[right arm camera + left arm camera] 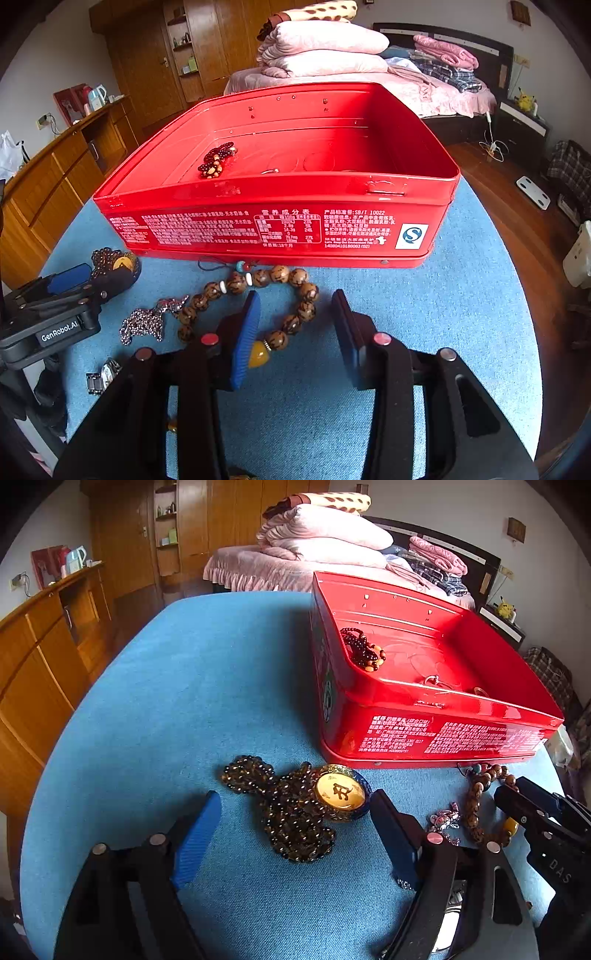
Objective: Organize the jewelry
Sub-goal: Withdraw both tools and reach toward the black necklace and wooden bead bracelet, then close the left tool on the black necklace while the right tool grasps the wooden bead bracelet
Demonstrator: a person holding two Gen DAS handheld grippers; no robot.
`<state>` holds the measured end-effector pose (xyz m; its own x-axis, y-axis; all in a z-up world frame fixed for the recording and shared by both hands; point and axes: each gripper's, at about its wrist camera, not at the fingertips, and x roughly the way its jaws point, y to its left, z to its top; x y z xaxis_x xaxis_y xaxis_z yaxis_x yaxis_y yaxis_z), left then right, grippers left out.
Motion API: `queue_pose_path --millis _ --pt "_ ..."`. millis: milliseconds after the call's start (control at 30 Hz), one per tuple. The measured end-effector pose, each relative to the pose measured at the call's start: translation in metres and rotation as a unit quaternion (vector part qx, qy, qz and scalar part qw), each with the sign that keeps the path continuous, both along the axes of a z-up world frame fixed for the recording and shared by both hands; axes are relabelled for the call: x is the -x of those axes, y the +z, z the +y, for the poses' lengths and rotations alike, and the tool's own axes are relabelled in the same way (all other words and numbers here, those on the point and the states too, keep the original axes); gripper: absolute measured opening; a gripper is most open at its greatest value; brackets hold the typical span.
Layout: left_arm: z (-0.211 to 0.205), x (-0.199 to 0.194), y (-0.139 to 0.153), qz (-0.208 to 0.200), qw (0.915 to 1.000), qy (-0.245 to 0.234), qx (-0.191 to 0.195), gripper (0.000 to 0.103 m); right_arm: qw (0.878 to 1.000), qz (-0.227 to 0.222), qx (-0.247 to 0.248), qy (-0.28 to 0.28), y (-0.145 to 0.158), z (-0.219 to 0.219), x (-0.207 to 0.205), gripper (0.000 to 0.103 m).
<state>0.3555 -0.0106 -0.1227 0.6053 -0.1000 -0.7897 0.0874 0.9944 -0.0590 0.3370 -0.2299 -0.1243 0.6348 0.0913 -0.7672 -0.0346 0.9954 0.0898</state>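
A dark bead necklace (291, 823) with a round gold pendant (341, 794) lies on the blue cloth. My left gripper (295, 805) stands open astride it, its pads clear of the beads. A bracelet of big brown beads (273, 277) with an amber bead (258, 354) lies before the open red tin (280, 229). My right gripper (295, 299) is open over the bracelet's right side, with beads between its fingers and a gap at the right pad. Inside the tin lie a dark red bead bracelet (218, 158) and a small ring (271, 171).
A silver chain (144, 323) and a wristwatch (105, 373) lie on the cloth between the two grippers. The round blue-covered table (184, 701) drops off at left and right. A wooden cabinet (44, 657) stands to the left, and a bed (280, 568) behind.
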Motion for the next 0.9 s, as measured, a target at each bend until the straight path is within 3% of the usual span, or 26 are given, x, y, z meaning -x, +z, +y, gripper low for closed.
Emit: queue_pose_path --millis 267,467,567,900 --pt "-0.001 -0.002 0.000 0.001 1.0000 -0.001 -0.003 0.081 1.000 -0.001 0.010 -0.004 -0.002 0.003 0.000 0.027" --pt "-0.004 0.000 0.002 -0.003 0.9999 -0.014 -0.001 0.064 1.000 -0.001 0.006 -0.003 -0.002 0.003 0.000 0.013" --pt "-0.004 0.001 0.003 -0.004 0.9999 -0.015 0.003 0.059 1.000 0.000 0.004 -0.001 -0.002 0.003 0.001 0.013" --pt "-0.011 -0.001 0.004 -0.004 0.9998 -0.018 -0.007 0.060 1.000 0.004 0.015 -0.002 -0.003 0.006 -0.002 0.013"
